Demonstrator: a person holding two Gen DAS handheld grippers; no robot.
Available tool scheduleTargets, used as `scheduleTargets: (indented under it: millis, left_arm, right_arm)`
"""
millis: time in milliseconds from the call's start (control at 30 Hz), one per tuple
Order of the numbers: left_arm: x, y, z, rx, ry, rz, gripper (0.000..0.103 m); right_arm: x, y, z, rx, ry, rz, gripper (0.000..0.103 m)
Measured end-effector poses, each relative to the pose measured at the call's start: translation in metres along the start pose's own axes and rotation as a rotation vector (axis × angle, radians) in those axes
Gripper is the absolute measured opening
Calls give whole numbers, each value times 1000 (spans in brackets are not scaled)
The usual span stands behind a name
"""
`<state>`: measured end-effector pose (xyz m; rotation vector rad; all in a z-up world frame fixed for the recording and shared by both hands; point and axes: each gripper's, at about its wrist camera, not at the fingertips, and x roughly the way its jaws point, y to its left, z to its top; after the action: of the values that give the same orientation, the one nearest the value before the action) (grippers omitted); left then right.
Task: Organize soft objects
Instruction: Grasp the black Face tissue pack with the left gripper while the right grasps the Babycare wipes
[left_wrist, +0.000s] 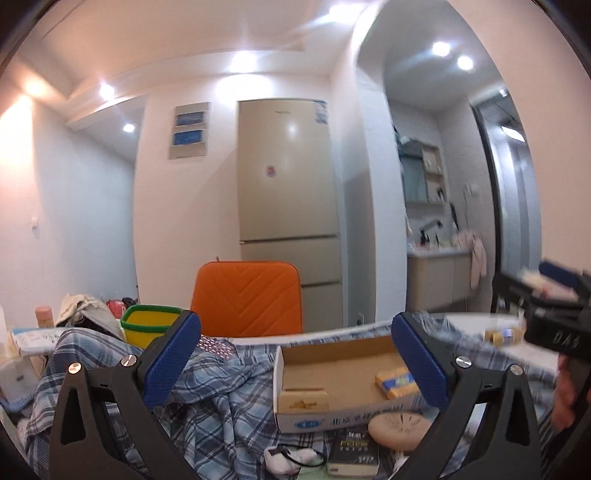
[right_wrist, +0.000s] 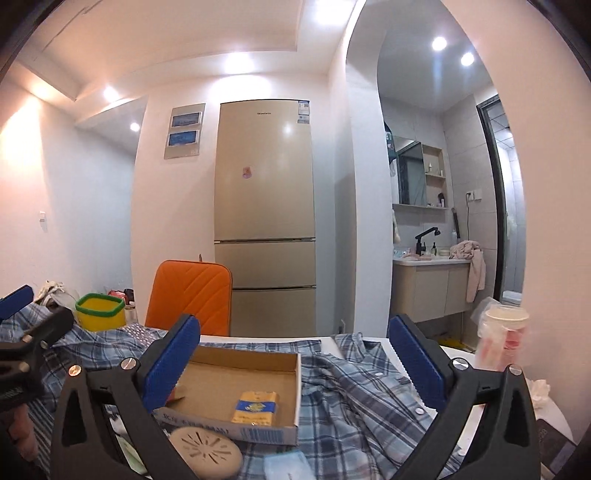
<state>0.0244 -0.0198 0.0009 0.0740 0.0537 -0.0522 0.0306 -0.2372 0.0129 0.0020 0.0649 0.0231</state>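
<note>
**Mara:** Across the table lay a blue plaid shirt (right_wrist: 354, 391), rumpled, with its buttoned placket running toward the right gripper (right_wrist: 295, 354). Did that gripper hold any of it?

**Jon:** No. Its blue pads (right_wrist: 413, 362) stood wide apart with nothing pressed between them; the shirt and an open cardboard box (right_wrist: 295, 387) only showed through the gap, lower down.

**Mara:** And the left gripper (left_wrist: 295, 354)?

**Jon:** Spread wide as well, empty, pointing level over the same cloth. From its camera the plaid shirt (left_wrist: 207, 398) bunched up at the left and ran under the cardboard box (left_wrist: 280, 391).

**Mara:** What sat in the box?

**Jon:** A yellow and blue packet (right_wrist: 255, 406), flat on the bottom. The left view showed a small pale box (left_wrist: 303, 400) standing at the near wall too.

**Mara:** Around it?

**Jon:** A round beige disc with slots (right_wrist: 205, 454) touched the box's near edge. Beside the disc, in the left view, lay a dark book (left_wrist: 354, 450) and a white sock (left_wrist: 288, 459) with a black cord on it.

**Mara:** Farther back?

**Jon:** A yellow bin with a green rim (right_wrist: 100, 312) stood at the left, next to an orange chair back (right_wrist: 192, 295). A beige fridge (right_wrist: 264, 206) stood against the wall behind. At the right edge stood a blurred pale cup (right_wrist: 504, 339).

**Mara:** Could each gripper see the other?

**Jon:** Yes, each at the frame's edge, blurred.
</note>
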Motion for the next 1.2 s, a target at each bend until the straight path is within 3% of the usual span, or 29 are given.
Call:
scheduleTargets:
  millis: [167, 400, 667, 700, 900, 1100, 1200]
  left_arm:
    - [0, -9, -6, 30, 10, -13, 103]
    - [-6, -2, -4, -4, 9, -25, 103]
    - [4, -10, -8, 43, 100, -73, 102]
    - [6, -12, -9, 53, 115, -78, 99]
    - [26, -21, -18, 99, 260, -122, 83]
    - [55, -14, -34, 21, 509, -233, 71]
    - [63, -23, -45, 47, 597, -242, 68]
  right_arm:
    - [-7, -10, -3, 39, -5, 11, 103]
    - [-2, -16, -1, 38, 27, 23, 103]
    - [6, -10, -4, -8, 79, 58, 103]
    - [8, -9, -5, -11, 89, 62, 103]
    - [17, -7, -9, -20, 141, 60, 103]
    - [36, -6, -17, -36, 268, 74, 103]
    - [43, -5, -20, -40, 311, 96, 103]
